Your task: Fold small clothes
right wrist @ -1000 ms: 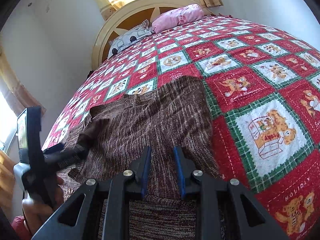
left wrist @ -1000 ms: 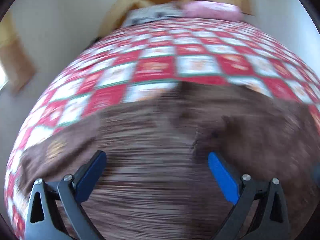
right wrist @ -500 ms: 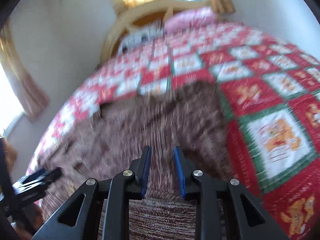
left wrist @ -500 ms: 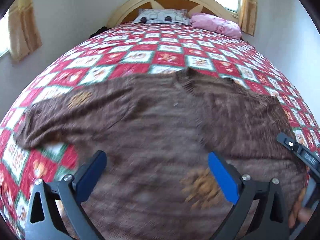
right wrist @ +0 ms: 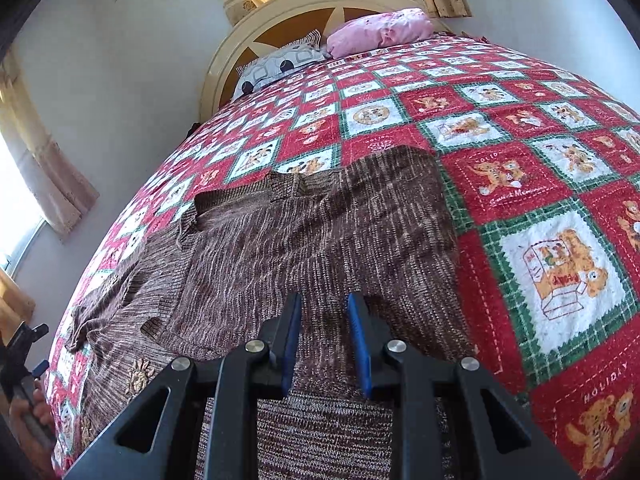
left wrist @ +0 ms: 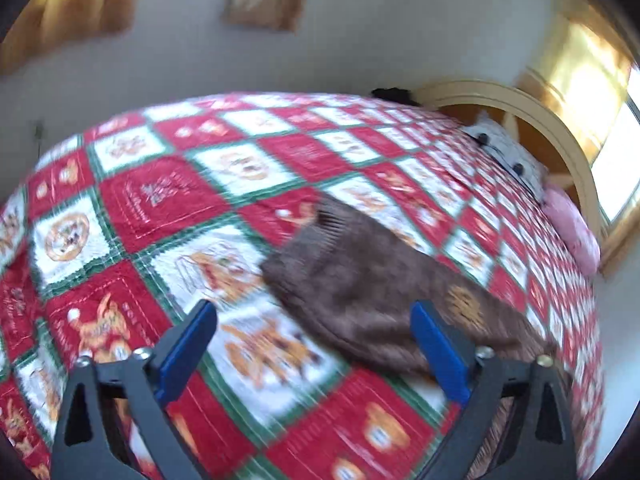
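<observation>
A brown knit sweater (right wrist: 304, 248) lies on the red and white patchwork quilt (right wrist: 520, 184), with its right side folded over the body. Its left sleeve (left wrist: 360, 288) stretches out flat in the left wrist view, cuff pointing away. My left gripper (left wrist: 312, 352) is open and empty, hovering just before the sleeve, its right finger over the cloth. My right gripper (right wrist: 324, 340) has its jaws narrowly apart above the sweater's lower part; whether cloth is pinched between them is not clear. The left gripper also shows at the far left of the right wrist view (right wrist: 24, 360).
The bed has a cream arched headboard (right wrist: 304, 12), a patterned white pillow (right wrist: 280, 64) and a pink pillow (right wrist: 380, 32). Walls and curtained windows (left wrist: 80, 0) surround it. The bed's left edge runs close to the sleeve.
The left gripper has swung left, from over the sweater's body to the outstretched left sleeve, still open. The right gripper has stayed over the sweater's lower part with the same narrow gap.
</observation>
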`<state>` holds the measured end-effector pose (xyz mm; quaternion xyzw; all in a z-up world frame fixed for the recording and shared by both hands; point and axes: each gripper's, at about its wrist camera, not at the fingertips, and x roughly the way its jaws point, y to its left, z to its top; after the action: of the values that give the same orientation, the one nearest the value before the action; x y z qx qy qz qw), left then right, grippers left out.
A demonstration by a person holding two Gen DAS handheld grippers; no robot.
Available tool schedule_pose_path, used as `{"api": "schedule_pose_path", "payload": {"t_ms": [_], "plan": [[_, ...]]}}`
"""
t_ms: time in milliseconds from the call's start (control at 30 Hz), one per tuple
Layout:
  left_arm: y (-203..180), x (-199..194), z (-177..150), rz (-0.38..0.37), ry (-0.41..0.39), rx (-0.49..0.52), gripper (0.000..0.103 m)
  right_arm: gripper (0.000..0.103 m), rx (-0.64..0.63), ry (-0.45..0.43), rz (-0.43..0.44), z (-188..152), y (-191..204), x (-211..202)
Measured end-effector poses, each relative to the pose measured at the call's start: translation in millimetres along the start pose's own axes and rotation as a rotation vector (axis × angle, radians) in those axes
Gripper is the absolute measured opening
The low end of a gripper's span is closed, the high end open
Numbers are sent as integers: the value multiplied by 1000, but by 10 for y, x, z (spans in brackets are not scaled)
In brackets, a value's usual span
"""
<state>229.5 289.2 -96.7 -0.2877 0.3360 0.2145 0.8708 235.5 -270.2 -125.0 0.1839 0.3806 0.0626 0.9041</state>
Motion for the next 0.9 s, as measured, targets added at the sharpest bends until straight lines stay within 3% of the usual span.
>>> {"api": "schedule_pose_path", "payload": {"t_ms": [133,333,433,600,700,900], "plan": [[109,375,46,-7,90,-32,81,26,-1,2,-3,-3,5,7],[6,397,26,-2,55,-3,78,26,-3,5,-7,-3,-2,18],[44,397,49,4,41,11,64,26,-3,6,-7,-4,-5,18],[191,373,85,-5,23,-21,16,26,0,6,-5,-9,-1,19],[242,378,123,-48,37,-52,11,26,-1,6,-5,-7,-2,19],[46,313,171,-49,20,-9,10,26,2,6,-3,-8,-7,23]]}}
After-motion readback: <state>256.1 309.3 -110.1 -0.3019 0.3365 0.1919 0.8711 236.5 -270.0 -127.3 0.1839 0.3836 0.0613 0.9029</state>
